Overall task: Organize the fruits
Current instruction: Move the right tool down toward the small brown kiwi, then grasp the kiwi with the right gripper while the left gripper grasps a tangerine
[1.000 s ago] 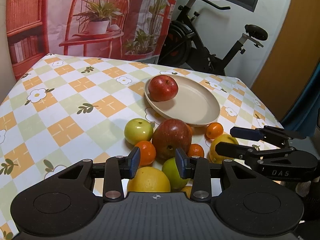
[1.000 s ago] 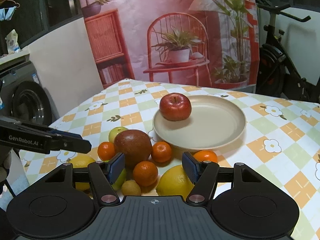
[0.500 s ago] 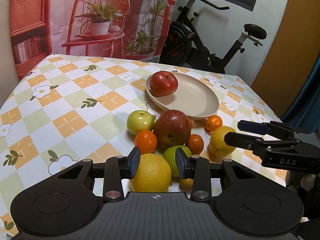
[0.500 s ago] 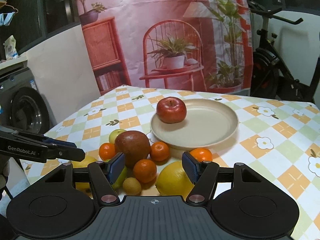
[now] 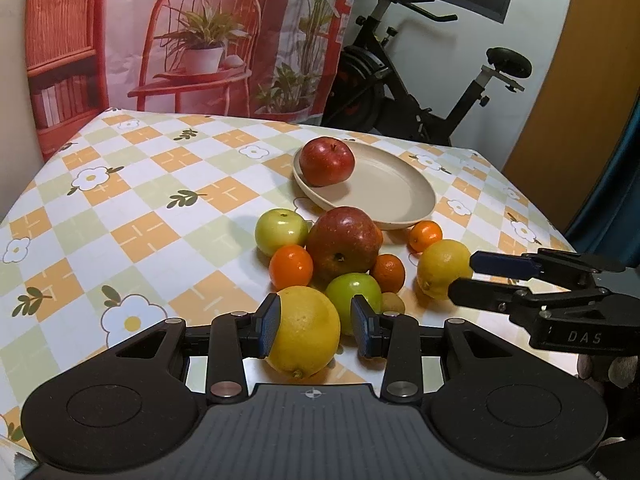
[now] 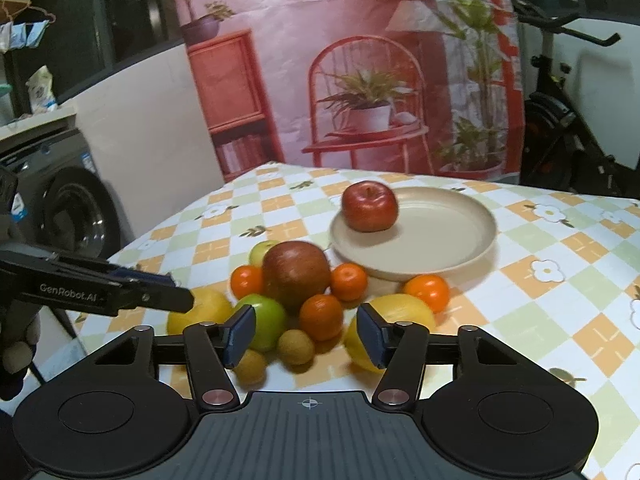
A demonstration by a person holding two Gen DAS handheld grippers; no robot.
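Flanking the fruit pile (image 5: 340,264) beside the plate (image 5: 392,196) that holds one apple (image 5: 327,161), left tool (image 5: 316,324) stands apart around a lemon (image 5: 303,330) while right tool (image 6: 306,334), just narrowing, stays unclamped, ready for sorting.

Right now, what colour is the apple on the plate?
Red; the apple shows best in the left wrist view.

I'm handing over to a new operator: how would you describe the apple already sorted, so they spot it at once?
Find the beige plate on the checked tablecloth, beyond the pile of loose fruit. The red apple sits on its left side. It is the only fruit on the plate; the bigger, duller red apple rests on the cloth among the oranges.
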